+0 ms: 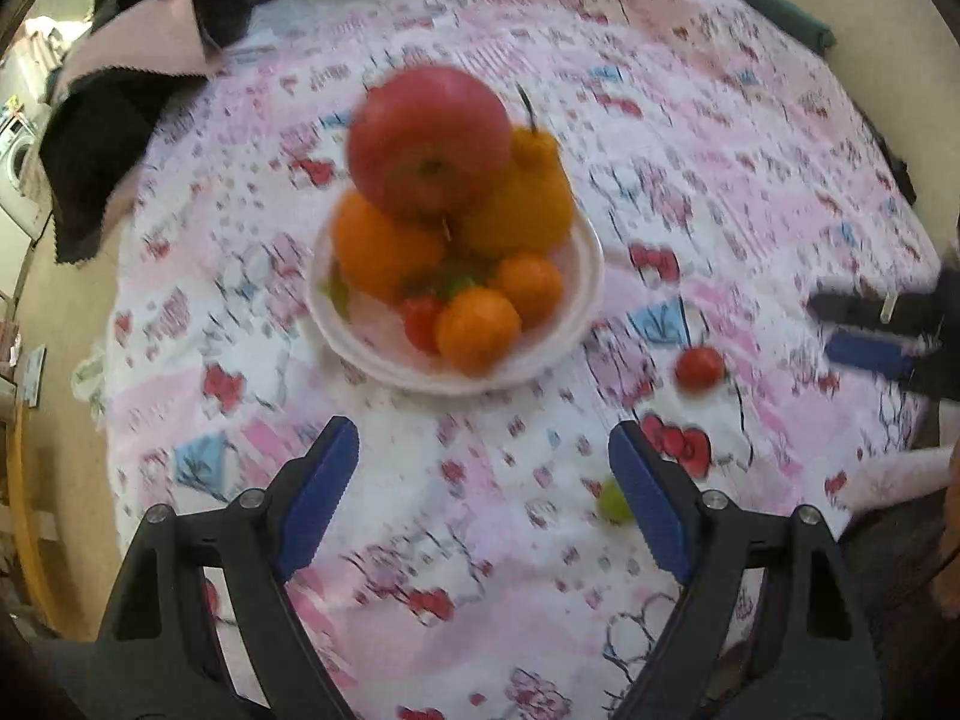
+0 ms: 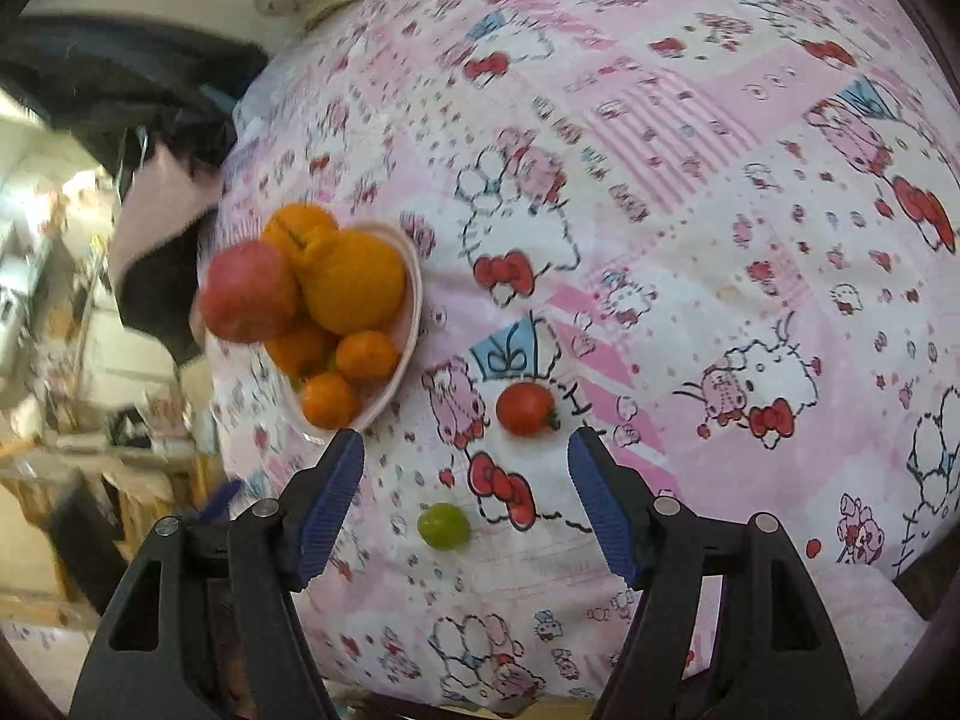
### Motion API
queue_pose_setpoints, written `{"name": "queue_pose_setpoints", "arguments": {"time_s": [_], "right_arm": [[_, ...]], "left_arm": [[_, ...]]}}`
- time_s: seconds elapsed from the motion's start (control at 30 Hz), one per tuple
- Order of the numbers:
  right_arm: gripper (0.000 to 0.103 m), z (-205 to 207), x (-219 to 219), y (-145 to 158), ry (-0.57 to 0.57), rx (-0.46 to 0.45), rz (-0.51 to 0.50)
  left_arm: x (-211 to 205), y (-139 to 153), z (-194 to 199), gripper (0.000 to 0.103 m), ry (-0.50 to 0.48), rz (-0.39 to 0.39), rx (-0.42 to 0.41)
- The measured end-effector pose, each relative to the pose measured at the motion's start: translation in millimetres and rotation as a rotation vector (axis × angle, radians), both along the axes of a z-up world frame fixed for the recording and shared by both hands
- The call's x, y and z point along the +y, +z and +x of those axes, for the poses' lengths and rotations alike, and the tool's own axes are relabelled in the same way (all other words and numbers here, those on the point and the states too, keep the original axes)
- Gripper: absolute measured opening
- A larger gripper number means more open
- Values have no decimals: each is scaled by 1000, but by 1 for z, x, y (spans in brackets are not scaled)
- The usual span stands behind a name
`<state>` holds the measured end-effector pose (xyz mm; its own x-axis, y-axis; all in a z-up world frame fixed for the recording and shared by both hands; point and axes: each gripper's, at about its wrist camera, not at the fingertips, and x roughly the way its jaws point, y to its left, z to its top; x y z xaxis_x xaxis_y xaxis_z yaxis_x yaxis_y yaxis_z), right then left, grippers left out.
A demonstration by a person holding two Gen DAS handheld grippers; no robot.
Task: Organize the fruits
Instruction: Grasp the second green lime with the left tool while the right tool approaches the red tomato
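A white bowl (image 1: 585,276) on the pink patterned cloth holds a red apple (image 1: 429,144), several oranges and a small red tomato (image 1: 420,318); it also shows in the right wrist view (image 2: 414,300). A loose red tomato (image 2: 525,408) and a small green fruit (image 2: 444,525) lie on the cloth, also seen in the left wrist view as the tomato (image 1: 698,367) and green fruit (image 1: 612,501). My left gripper (image 1: 483,456) is open and empty, in front of the bowl. My right gripper (image 2: 467,468) is open and empty, with the tomato just beyond its tips.
Dark and pink clothes (image 1: 120,90) lie at the cloth's far left edge. The right gripper's fingers (image 1: 870,330) show at the right edge of the left wrist view. Room clutter (image 2: 72,360) lies beyond the bed's left side.
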<state>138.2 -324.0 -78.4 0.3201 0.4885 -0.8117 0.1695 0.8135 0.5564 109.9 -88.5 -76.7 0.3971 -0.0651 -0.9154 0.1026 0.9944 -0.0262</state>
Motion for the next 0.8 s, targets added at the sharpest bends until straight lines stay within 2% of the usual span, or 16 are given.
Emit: {"name": "queue_pose_setpoints", "arguments": {"time_s": [0.17,0.23,0.47,0.53,0.6,0.7,0.77,0.8], "right_arm": [[76,2,-21,5,-109,-11,106],[77,4,-25,7,-131,-13,137],[78,8,-26,5,-129,-1,176],[78,9,-28,2,-129,9,177],[78,9,-29,0,-134,19,177],[78,9,-30,1,-139,15,185],[79,9,-28,3,-131,3,175],[79,9,-27,5,-128,-2,168]], "left_arm": [[-36,-32,-8,83,-73,-19,127],[-50,-43,-8,81,-96,-16,154],[-72,-70,1,54,-86,30,234],[-75,-75,2,51,-86,51,248],[-76,-77,3,50,-89,51,249],[-78,-75,3,41,-101,32,243],[-78,-73,3,29,-112,7,247],[-78,-72,2,29,-117,-3,250]]}}
